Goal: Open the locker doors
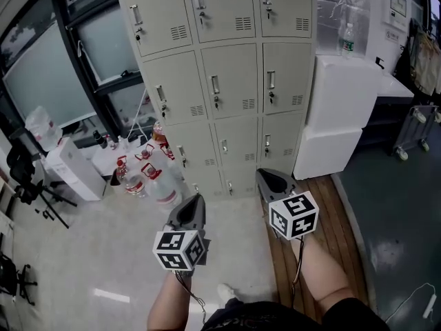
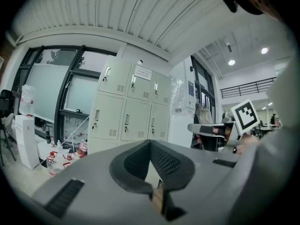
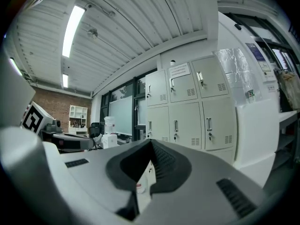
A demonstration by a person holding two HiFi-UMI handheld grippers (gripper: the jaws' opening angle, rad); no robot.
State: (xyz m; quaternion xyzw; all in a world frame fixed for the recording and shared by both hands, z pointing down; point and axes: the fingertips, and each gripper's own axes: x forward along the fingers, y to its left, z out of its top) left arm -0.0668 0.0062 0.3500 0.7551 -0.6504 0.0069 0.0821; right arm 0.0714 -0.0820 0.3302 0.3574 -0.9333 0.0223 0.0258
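The fingers [image 2: 165,162] of my left gripper [image 2: 150,141] are pressed together at the tips, with nothing between them. The right gripper [image 3: 151,141] is the same, its fingers [image 3: 163,165] closed and empty. Both hang in the air side by side, a little apart. They point toward the locker [image 1: 227,81], which stands well apart from them across the floor [image 1: 83,247]. Every one of the doors I can see is closed.

I judge the doors to be thin painted sheet metal, so light and stiff, and easy to swing on the hinge. The flat face is smooth and gives no hold. The only place to take is the handle [image 1: 215,85], a small upright pull near the left edge of each door, so the hinge should be on the right. Something small hangs under each handle, perhaps a key, but it is too small to be sure. If a door is locked, pulling will not help.

I think the fingers must first open a little, then close across the handle. The bare metal may be slippery, so the pull should follow the arc of the door.

Some bottles [image 1: 148,181] stand at the left foot of the locker. White boxes [image 1: 341,109] stand just beside its right side and may limit the doors there.
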